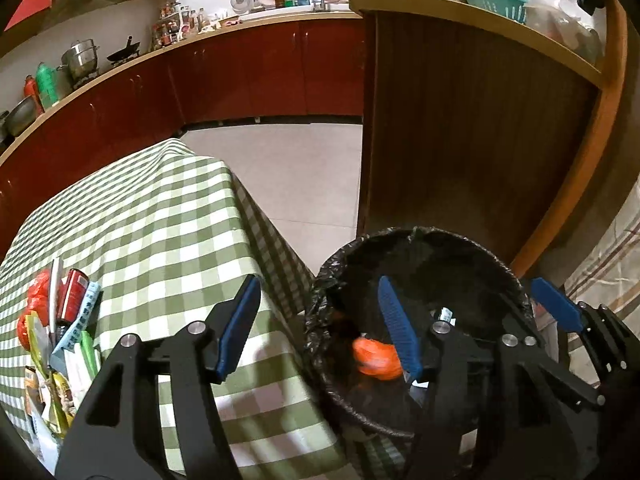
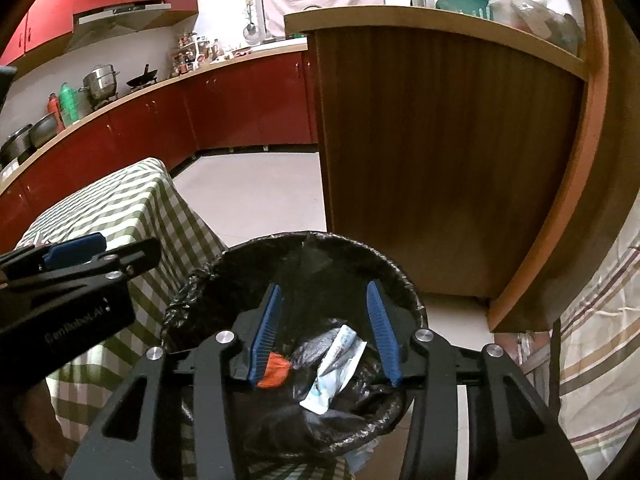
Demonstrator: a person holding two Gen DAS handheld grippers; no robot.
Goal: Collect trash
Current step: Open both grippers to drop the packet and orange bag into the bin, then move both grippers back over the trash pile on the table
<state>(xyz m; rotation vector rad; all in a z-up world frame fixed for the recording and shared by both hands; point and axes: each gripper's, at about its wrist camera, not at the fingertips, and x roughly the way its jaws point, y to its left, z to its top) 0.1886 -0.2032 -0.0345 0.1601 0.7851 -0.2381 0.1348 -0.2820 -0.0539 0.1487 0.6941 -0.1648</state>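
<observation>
Two hand-held tools hang over a round bin (image 2: 404, 284) lined with a black bag, which stands on the floor just beside a surface (image 1: 168, 216) covered in a green-and-white checked cloth. The left tool (image 1: 320, 328) has its blue pads spread apart with nothing between them; one pad sits over the cloth, the other over the bin's mouth. The right tool (image 2: 326, 332) is also released, its pads apart and empty, aimed down into the bin.

Inside the bin lie an orange crumpled wrapper (image 2: 275, 372) and a white-and-blue packet (image 2: 334, 368), resting loose on the dark liner.

More trash waits in a heap (image 1: 60, 332) at the near left edge of the surface, well apart from both tools: a red can (image 1: 73, 294), orange crumpled plastic (image 1: 37, 292), a pale blue paper strip (image 1: 86, 312), and several flat printed packets (image 1: 52, 392) overlapping one another.

Judging by looks, nearly all of it is light, thin and soft, so it should crush and slide easily; a pinch on a raised fold or free edge seems wiser than on a flat face. The can is stiffer and smooth, likely slippery, and is probably best gripped across its middle. Overlapping packets may drag neighbours along when lifted.
</observation>
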